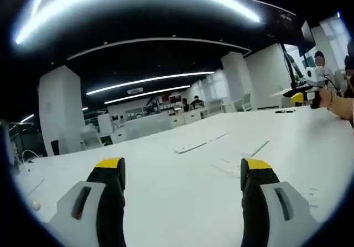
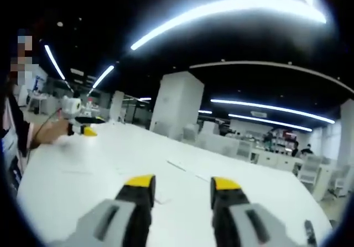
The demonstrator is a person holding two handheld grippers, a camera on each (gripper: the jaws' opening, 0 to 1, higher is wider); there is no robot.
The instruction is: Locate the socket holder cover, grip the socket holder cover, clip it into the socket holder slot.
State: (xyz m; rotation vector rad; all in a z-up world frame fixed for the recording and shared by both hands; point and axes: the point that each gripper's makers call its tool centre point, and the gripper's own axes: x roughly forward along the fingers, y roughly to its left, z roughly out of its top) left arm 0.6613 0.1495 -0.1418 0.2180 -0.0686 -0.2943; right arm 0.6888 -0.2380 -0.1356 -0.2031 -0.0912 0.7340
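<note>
Left gripper view looks along a large white table [image 1: 166, 203], where two flat white strips [image 1: 191, 146], likely the socket holder cover and holder, lie well ahead of the yellow-tipped left gripper [image 1: 185, 172]; which strip is which I cannot tell. Its jaws stand wide apart, holding nothing. In the right gripper view the yellow-tipped right gripper [image 2: 181, 185] is also open and empty above the table, with a thin pale strip [image 2: 177, 166] beyond it. Judging by this, locating is underway; gripping and clipping remain.

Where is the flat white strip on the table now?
In the left gripper view, the flat white strip lies on the white table, beyond and between the open left gripper.
</note>
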